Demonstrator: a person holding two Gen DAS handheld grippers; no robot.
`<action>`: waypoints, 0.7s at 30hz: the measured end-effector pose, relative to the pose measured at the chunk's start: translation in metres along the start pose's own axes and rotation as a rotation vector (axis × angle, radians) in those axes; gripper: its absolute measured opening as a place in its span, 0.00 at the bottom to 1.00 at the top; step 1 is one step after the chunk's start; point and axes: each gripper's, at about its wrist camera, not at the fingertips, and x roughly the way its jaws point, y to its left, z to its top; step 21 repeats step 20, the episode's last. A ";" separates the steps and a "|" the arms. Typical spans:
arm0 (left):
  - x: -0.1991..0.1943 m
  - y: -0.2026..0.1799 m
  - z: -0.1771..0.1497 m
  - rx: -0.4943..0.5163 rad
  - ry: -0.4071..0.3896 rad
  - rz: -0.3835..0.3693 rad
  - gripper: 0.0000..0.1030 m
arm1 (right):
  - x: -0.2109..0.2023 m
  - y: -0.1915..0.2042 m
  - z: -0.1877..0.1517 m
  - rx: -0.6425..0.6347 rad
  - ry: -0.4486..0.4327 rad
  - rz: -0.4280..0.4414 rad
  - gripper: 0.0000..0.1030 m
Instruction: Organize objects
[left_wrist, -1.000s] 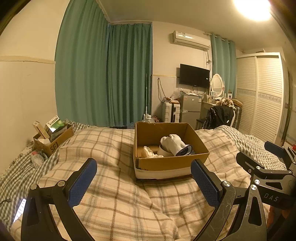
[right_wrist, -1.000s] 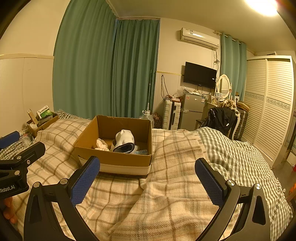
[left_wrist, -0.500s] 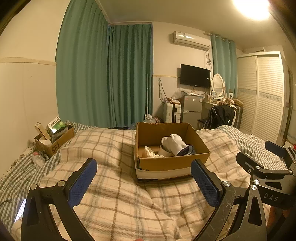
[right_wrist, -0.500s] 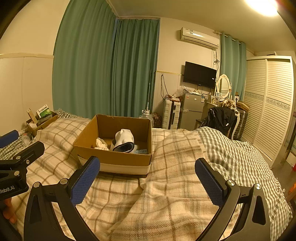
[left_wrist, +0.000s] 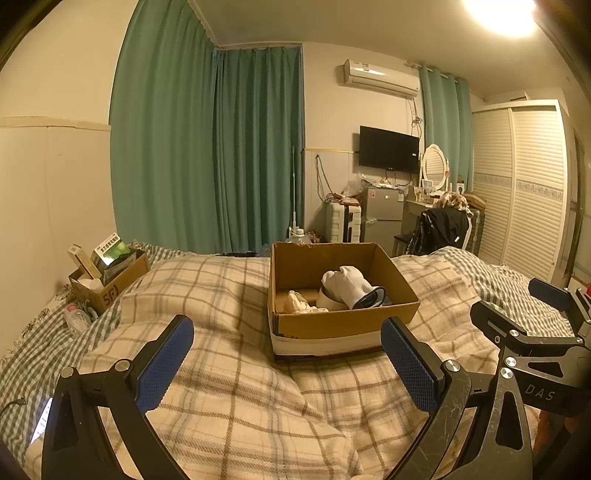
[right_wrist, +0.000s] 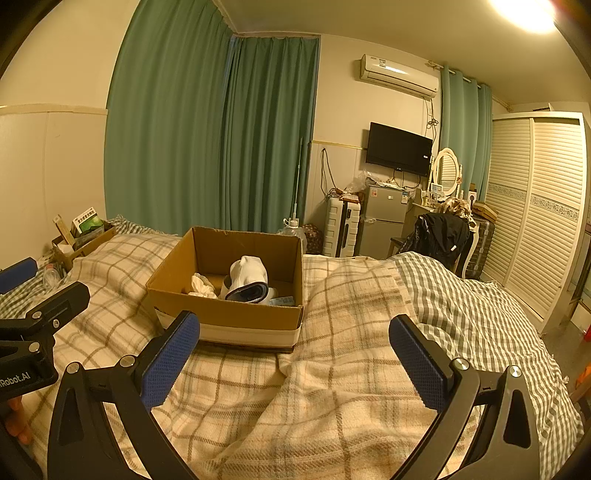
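Note:
An open cardboard box (left_wrist: 343, 325) sits on the plaid blanket (left_wrist: 229, 387) of the bed; it also shows in the right wrist view (right_wrist: 229, 321). Inside lie a white sock with a dark cuff (left_wrist: 351, 288) (right_wrist: 247, 277) and a crumpled white cloth (left_wrist: 297, 301) (right_wrist: 203, 286). My left gripper (left_wrist: 288, 362) is open and empty, held above the blanket short of the box. My right gripper (right_wrist: 295, 362) is open and empty, to the right of the left one and also short of the box.
A smaller cardboard box (left_wrist: 107, 280) with packets stands at the bed's left edge by the wall, a plastic bottle (left_wrist: 75, 319) beside it. A grey checked sheet (right_wrist: 480, 314) covers the right side. A fridge (right_wrist: 382, 221), chair (right_wrist: 439, 236) and wardrobe (right_wrist: 535, 206) stand beyond.
Both views have shifted very slightly; the box and its contents stay put and both grippers remain open.

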 end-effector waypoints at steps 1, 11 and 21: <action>0.000 0.000 0.000 0.000 0.000 0.001 1.00 | 0.000 0.000 0.000 0.000 0.000 0.000 1.00; 0.000 0.000 -0.001 0.000 0.004 0.002 1.00 | 0.000 -0.001 -0.002 -0.001 0.003 0.001 1.00; 0.000 -0.001 -0.002 0.001 0.007 -0.004 1.00 | 0.000 -0.002 -0.007 -0.004 0.008 0.000 1.00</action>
